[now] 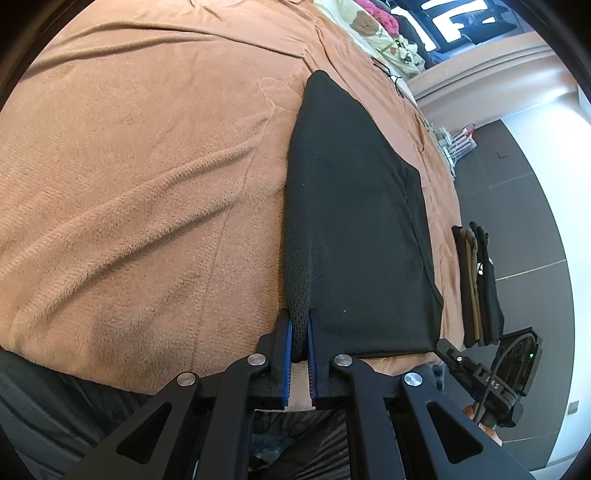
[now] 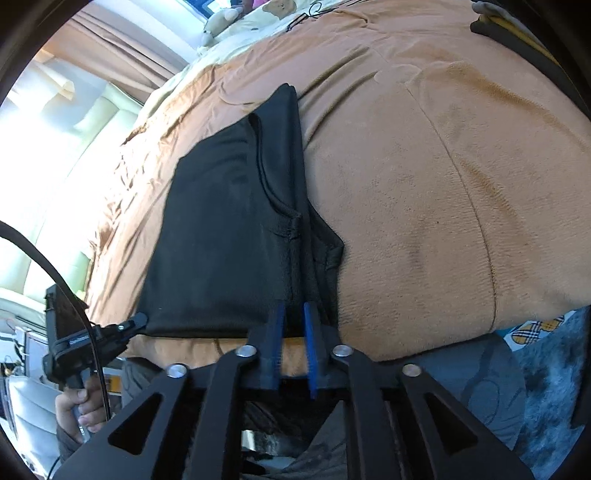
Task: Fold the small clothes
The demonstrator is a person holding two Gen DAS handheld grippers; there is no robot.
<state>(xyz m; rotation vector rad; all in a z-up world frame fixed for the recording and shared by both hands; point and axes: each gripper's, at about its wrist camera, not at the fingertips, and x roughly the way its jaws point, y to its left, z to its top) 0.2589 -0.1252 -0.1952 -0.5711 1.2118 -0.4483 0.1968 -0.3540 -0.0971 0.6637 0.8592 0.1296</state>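
Left tool (image 1: 300, 334) pinches black garment (image 1: 354, 221) edge on orange blanket (image 1: 129, 166).

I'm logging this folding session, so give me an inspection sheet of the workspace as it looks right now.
Surface: bed with a rumpled brown blanket.
Job's things: black garment, folded flat near the bed's front edge; a stack of folded clothes at the edge beside it.
Clutter: patterned bedding and a soft toy at the far end.
Grippers: left gripper shut on a corner of the garment; right gripper at the other near corner, jaws a little apart with cloth between them, grip unclear.
Cables: a black cable by the left gripper's handle.
Surroundings: curtain, dark tiled floor.
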